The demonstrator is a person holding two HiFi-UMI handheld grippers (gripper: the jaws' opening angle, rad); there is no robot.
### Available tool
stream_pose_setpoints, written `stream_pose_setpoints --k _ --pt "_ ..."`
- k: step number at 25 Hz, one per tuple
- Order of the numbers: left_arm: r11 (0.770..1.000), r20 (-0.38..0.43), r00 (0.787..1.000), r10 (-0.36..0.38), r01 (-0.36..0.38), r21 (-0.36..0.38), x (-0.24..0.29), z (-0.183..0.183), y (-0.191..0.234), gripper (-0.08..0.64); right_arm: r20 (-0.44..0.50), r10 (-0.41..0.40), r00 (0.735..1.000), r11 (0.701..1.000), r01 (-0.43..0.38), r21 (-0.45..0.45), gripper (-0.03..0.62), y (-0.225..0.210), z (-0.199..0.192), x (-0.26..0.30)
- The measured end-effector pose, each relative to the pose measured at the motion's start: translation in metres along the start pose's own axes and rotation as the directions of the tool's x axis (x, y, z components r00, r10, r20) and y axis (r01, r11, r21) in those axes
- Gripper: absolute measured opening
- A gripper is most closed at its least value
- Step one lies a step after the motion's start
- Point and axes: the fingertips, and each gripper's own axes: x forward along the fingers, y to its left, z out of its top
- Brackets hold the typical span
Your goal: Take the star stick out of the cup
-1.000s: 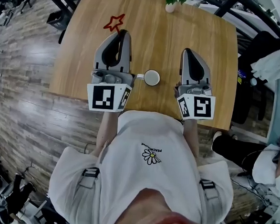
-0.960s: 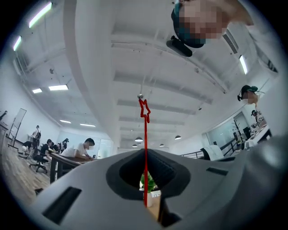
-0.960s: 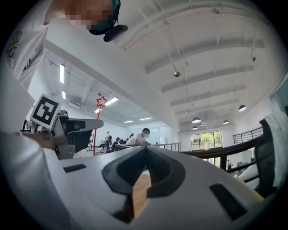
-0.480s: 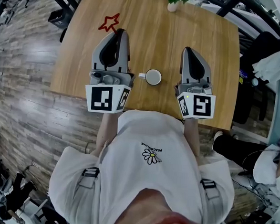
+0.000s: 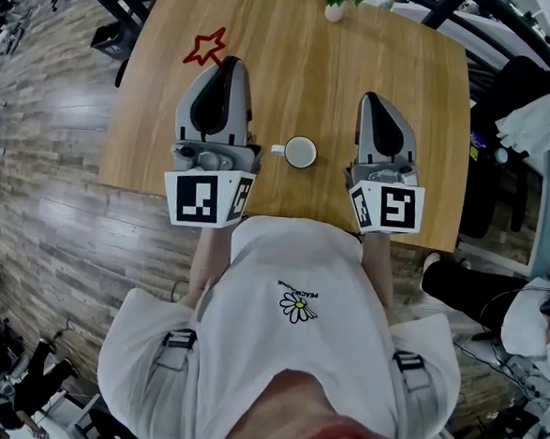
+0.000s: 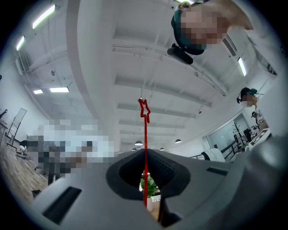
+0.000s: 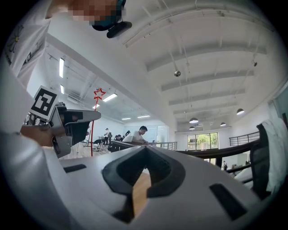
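The star stick is a thin red rod with a red outline star (image 5: 204, 46) at its tip. My left gripper (image 5: 226, 65) is shut on it and holds it over the table, left of the cup and clear of it. In the left gripper view the rod (image 6: 145, 170) runs up between the closed jaws to the star (image 6: 144, 109). The white cup (image 5: 299, 152) stands between the two grippers near the table's front edge, with nothing in it. My right gripper (image 5: 377, 101) hovers right of the cup, shut and holding nothing. From the right gripper view the star (image 7: 99, 94) shows above the left gripper (image 7: 67, 121).
The wooden table (image 5: 417, 74) has a small potted plant (image 5: 335, 4) at its far edge. The table's left edge lies close to the star. Chairs and a seated person are beyond the right side.
The left gripper and the star stick have drifted a little to the left, away from the cup. The right gripper and the cup have stayed put.
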Motion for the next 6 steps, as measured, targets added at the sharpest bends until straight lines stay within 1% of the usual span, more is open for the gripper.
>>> stream_pose_setpoints --k 6 --pt "1.0 0.008 1.0 -0.005 0.005 -0.01 0.0031 -0.0009 -0.0008 0.028 0.0 -0.004 1.0 1.0 0.004 -0.005 0.008 -0.003 -0.0021 0.0"
